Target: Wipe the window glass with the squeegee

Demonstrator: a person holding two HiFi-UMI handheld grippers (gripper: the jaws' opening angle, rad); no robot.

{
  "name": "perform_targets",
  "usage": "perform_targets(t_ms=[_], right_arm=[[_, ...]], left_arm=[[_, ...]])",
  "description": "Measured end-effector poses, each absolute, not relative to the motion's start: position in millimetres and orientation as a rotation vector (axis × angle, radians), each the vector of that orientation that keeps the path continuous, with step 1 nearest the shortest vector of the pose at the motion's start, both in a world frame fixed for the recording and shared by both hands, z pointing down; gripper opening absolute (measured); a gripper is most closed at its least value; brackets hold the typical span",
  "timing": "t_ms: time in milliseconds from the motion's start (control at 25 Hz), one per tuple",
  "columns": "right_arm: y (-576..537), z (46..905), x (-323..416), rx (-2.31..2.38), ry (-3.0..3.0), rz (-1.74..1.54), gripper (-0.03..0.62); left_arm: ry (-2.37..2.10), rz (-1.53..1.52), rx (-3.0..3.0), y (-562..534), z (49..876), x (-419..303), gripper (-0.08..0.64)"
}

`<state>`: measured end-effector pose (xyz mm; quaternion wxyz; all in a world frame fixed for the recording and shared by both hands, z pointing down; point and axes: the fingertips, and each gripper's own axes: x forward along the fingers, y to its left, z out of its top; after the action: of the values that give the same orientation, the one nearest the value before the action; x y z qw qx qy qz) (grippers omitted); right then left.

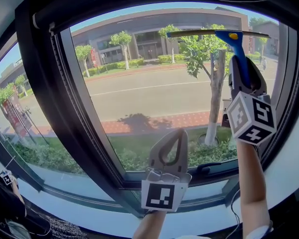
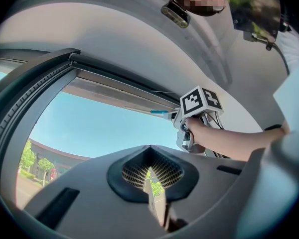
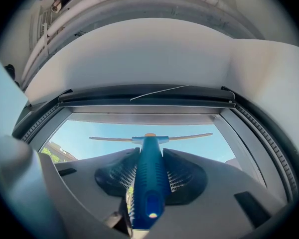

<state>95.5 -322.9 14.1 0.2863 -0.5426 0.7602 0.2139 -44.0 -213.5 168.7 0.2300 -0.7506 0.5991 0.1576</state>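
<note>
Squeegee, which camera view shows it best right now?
The head view: the whole squeegee shows, blade across the top of the glass, blue handle down into the right gripper. The right gripper view shows the handle clamped between the jaws, blade foreshortened. The left gripper view catches only a blue sliver.

The squeegee (image 1: 237,43) handle is sinking into the right hand-held gripper (image 1: 243,66), so the jaws are covering its lower end in the head view. From the left gripper view, little more than a blue sliver of it is showing past that gripper's cube. Whether the blade is pressing on the window glass (image 1: 139,83), I cannot tell. The bottom edge is cutting off both forearms (image 1: 251,183). Low in the left corner, a small marker cube (image 1: 6,177) is sitting above a dark shape (image 1: 10,213) that is too cropped to make out.
</note>
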Motion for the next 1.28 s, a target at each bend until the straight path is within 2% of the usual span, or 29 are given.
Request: perform_targets(t_ms=[1280], right_arm=[[-314,146,98,-1.569,2.137,0.379,0.149]], left_arm=[[1.716,0.402,-2.174,-202,224,-47,-0.006]])
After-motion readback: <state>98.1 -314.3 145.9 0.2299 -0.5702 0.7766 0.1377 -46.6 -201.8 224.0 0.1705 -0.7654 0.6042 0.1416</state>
